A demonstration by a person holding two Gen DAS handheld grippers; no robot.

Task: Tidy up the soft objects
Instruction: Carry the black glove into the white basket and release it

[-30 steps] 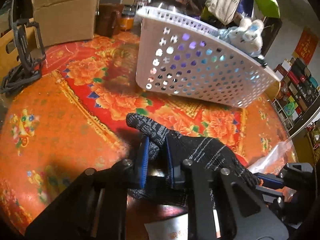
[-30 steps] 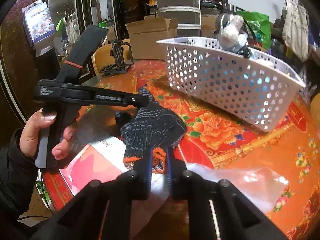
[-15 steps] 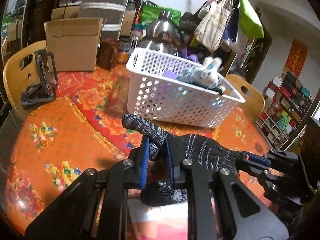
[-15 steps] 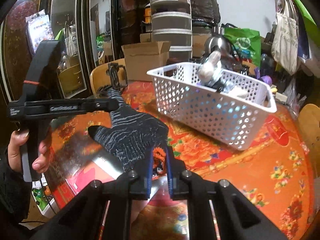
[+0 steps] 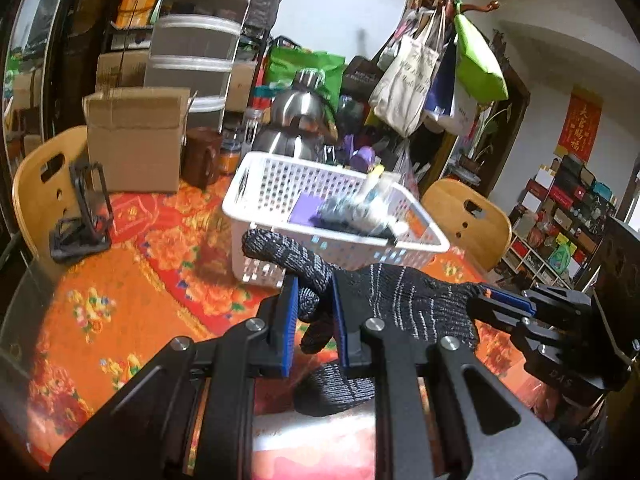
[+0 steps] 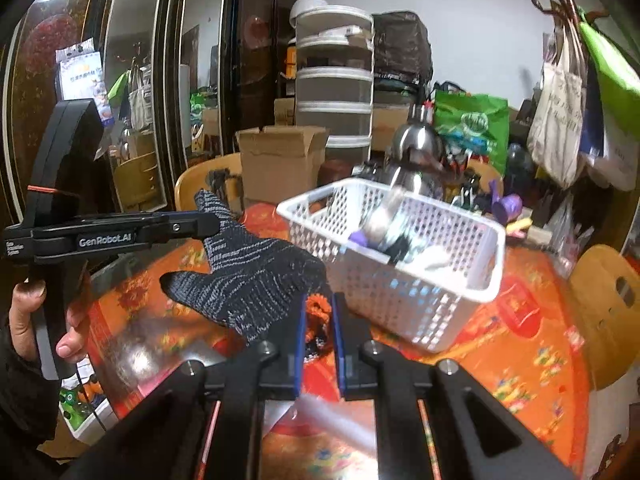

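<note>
A black knit glove (image 5: 400, 296) with an orange cuff hangs stretched between both grippers, above the orange floral table. My left gripper (image 5: 312, 308) is shut on one of its fingers. My right gripper (image 6: 318, 320) is shut on the orange cuff, and the glove (image 6: 256, 276) spreads away from it to the left gripper (image 6: 200, 224), held by a person's hand (image 6: 24, 312). In the left wrist view the right gripper (image 5: 492, 296) pinches the glove's far edge. Just beyond stands a white perforated basket (image 5: 256, 268) (image 6: 400, 304) with blurred purple and grey soft items inside.
A cardboard box (image 5: 136, 140), a steel kettle (image 5: 300, 120) and a black stand (image 5: 84, 216) sit at the table's far and left sides. Wooden chairs (image 5: 40, 184) (image 5: 468, 220) flank it. A pink booklet (image 5: 312, 448) and a clear plastic bag (image 6: 332, 420) lie below the grippers.
Both grippers have risen with the glove held between them, lifting it off the table. The basket now shows from higher up, with its inside in view.
</note>
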